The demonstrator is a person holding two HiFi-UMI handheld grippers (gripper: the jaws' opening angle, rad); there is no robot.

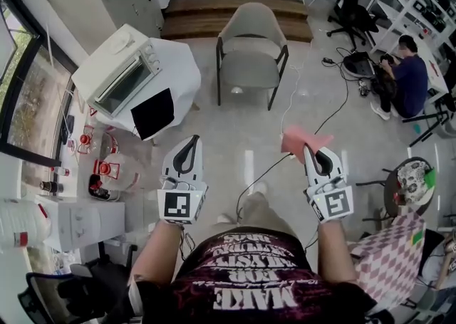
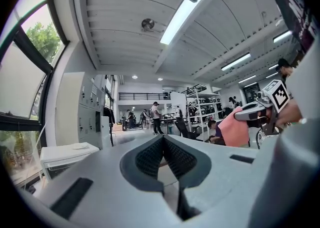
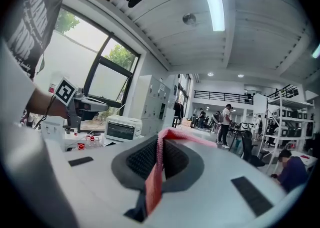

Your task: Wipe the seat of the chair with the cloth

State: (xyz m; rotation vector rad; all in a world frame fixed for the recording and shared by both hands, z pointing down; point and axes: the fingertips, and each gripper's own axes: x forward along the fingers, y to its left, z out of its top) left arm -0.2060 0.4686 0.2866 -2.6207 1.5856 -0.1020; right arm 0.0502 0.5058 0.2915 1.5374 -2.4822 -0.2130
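Note:
The grey padded chair [image 1: 251,52] stands on the floor well ahead of me, its seat [image 1: 249,70] bare. My right gripper [image 1: 311,150] is held up at the right, shut on a pink cloth [image 1: 302,140] that sticks out past its tips. In the right gripper view the cloth [image 3: 156,172] runs clamped between the dark pads [image 3: 137,159] of the right gripper [image 3: 160,141]. My left gripper [image 1: 190,141] is raised at the left, shut and holding nothing; its jaws meet in the left gripper view [image 2: 163,141]. Both grippers are far short of the chair.
A white table [image 1: 182,66] with a toaster oven [image 1: 120,73] and a black screen [image 1: 152,112] stands left of the chair. Wooden steps [image 1: 235,13] lie behind it. A cable [image 1: 313,112] crosses the floor. A person [image 1: 406,73] sits at right; a checked cloth [image 1: 388,258] lies near right.

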